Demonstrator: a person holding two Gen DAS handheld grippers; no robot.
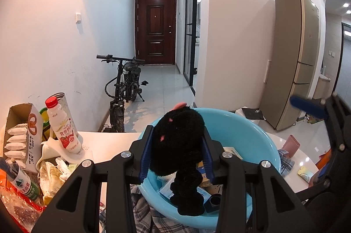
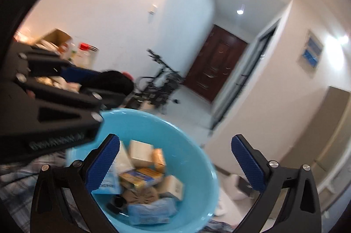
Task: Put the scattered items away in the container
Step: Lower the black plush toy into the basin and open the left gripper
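Plush toy (image 1: 178, 145) in left claw (image 1: 176, 158) over basin (image 1: 258, 136) | right claw (image 2: 175, 165) wide, empty

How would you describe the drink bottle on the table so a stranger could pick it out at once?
Start at the blue basin, then look left across the white table to the clutter by the wall. The drink bottle leans beside an open cardboard snack box. Only it has a red cap and a white body with a strawberry label.
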